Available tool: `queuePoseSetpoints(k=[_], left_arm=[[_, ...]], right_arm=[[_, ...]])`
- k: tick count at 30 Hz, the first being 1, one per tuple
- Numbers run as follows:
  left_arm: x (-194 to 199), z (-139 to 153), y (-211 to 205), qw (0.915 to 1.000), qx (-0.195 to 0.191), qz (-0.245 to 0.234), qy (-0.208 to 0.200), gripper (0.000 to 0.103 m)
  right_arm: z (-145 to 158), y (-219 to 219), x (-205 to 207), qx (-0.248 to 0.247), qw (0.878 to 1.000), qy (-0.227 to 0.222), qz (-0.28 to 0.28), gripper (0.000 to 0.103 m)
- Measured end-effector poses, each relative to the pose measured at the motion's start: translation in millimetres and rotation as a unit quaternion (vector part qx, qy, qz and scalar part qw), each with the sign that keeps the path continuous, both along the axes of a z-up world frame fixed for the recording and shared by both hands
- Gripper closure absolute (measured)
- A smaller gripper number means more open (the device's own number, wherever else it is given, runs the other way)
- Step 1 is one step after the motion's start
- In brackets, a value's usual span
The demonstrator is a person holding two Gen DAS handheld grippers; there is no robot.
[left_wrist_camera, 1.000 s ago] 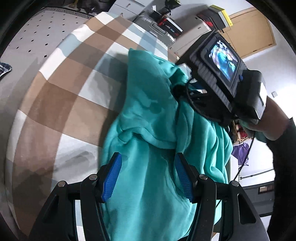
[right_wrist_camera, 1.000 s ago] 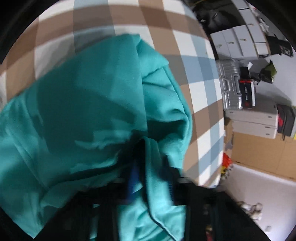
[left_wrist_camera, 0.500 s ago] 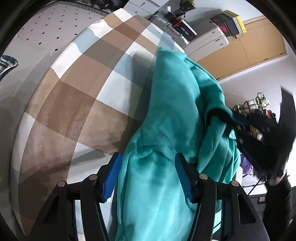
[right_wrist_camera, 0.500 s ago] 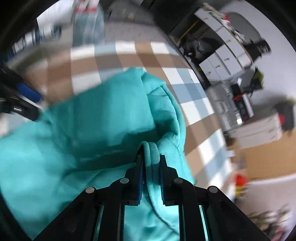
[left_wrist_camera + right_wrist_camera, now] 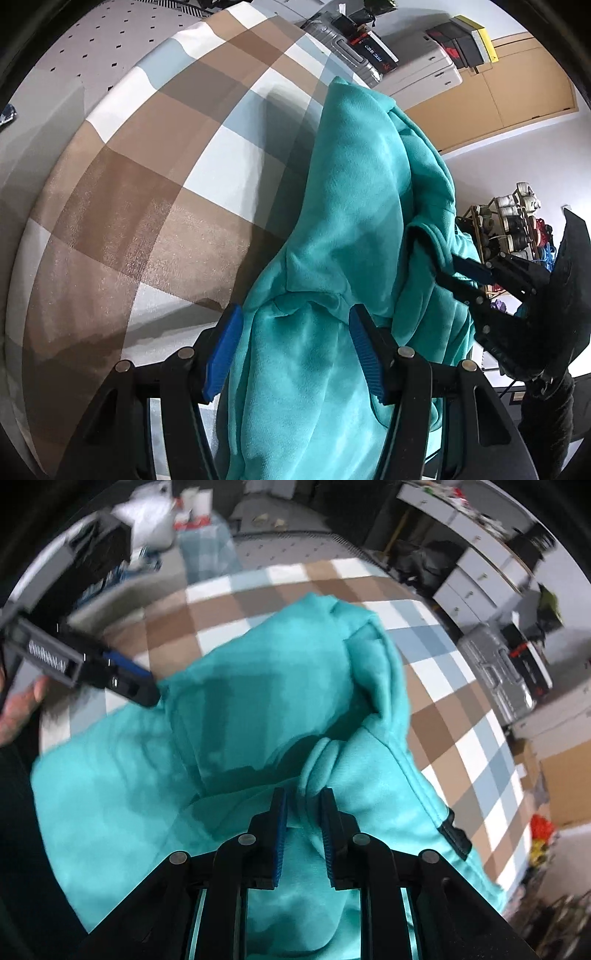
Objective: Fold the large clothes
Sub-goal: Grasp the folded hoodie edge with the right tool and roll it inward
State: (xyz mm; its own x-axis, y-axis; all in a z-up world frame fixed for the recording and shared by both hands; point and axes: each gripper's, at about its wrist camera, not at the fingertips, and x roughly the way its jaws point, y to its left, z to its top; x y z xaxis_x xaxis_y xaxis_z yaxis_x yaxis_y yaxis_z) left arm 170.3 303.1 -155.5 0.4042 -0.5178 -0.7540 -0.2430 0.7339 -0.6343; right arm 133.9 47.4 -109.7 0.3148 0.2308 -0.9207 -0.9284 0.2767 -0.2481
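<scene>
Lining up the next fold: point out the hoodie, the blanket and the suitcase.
hoodie (image 5: 258,709): right wrist view, flat upper panel.
blanket (image 5: 122,236): left wrist view, bare brown square.
suitcase (image 5: 495,672): right wrist view, ribbed silver side.

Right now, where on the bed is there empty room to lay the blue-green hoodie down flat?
The checked blanket lies bare to the left of the teal hoodie, out to its rounded edge by the dotted floor. A narrower bare strip runs between the hoodie and the silver suitcase. It is crowded where both tools meet the bunched fabric.
</scene>
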Motion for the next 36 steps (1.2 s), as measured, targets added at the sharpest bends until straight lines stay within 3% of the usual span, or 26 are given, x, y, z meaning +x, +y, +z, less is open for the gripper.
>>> queuePoseSetpoints(k=[5,7,9,11,13,16,18,20,23,26,28,29,34,36], left_arm=[[0.2,0.9,5.1,1.0,-0.002,0.005,-0.001,0.049],[0.2,0.6,5.7,1.0,-0.003,0.005,0.0,0.049],[-0.1,-0.2,4.5,1.0,-0.004,0.003,0.002,0.049],[-0.3,-0.8,2.6,0.9999,-0.011,0.003,0.005,0.049],[-0.2,-0.1,0.1,0.9998,-0.018,0.001,0.006,0.049],[-0.8,2.3,-0.5,0.9999,-0.014,-0.001,0.003,0.049],[-3.4,2.2,3.0,0.9999,-0.014,0.003,0.004,0.049],[-6.5,0.8,9.0,0.9998,-0.018,0.011,0.007,0.049],[-10.6,0.0,17.3,0.9994,-0.029,0.02,0.008,0.049],[-14.1,0.6,18.9,0.9993,-0.03,0.023,0.007,0.049],[-13.9,1.1,18.9,0.9991,-0.034,0.024,0.008,0.049],[-14.5,1.4,18.9,0.999,-0.036,0.024,0.008,0.049],[-12.9,5.4,15.1,0.9991,-0.035,0.022,0.001,0.049],[-11.1,5.4,12.7,0.9994,-0.031,0.018,0.002,0.049]], right_arm=[[-13.1,3.3,-16.4,-0.06,0.997,-0.014,0.043,0.084],[-6.3,0.3,-19.3,-0.064,0.996,-0.026,0.05,0.085],[6.9,0.2,-21.8,-0.056,0.995,-0.069,0.053,0.085],[19.3,4.1,-17.8,-0.036,0.996,-0.073,0.04,0.084],[24.3,16.4,-13.8,-0.032,0.996,-0.079,0.03,0.068],[8.2,48.6,-12.4,-0.096,0.989,-0.108,0.04,0.067],[-6.1,67.0,-13.1,-0.136,0.98,-0.135,0.057,0.066],[-26.4,81.9,-7.3,-0.188,0.971,-0.134,0.06,0.069],[-61.2,93.2,0.0,-0.292,0.941,-0.155,0.073,0.07],[-76.0,91.6,-1.6,-0.359,0.913,-0.169,0.09,0.094],[-74.8,89.0,-6.4,-0.38,0.903,-0.17,0.104,0.095],[-68.8,88.7,-10.9,-0.374,0.905,-0.168,0.113,0.096],[-15.3,71.0,-22.6,-0.236,0.957,-0.129,0.109,0.096],[-0.4,57.3,-27.8,-0.171,0.975,-0.089,0.111,0.096]])
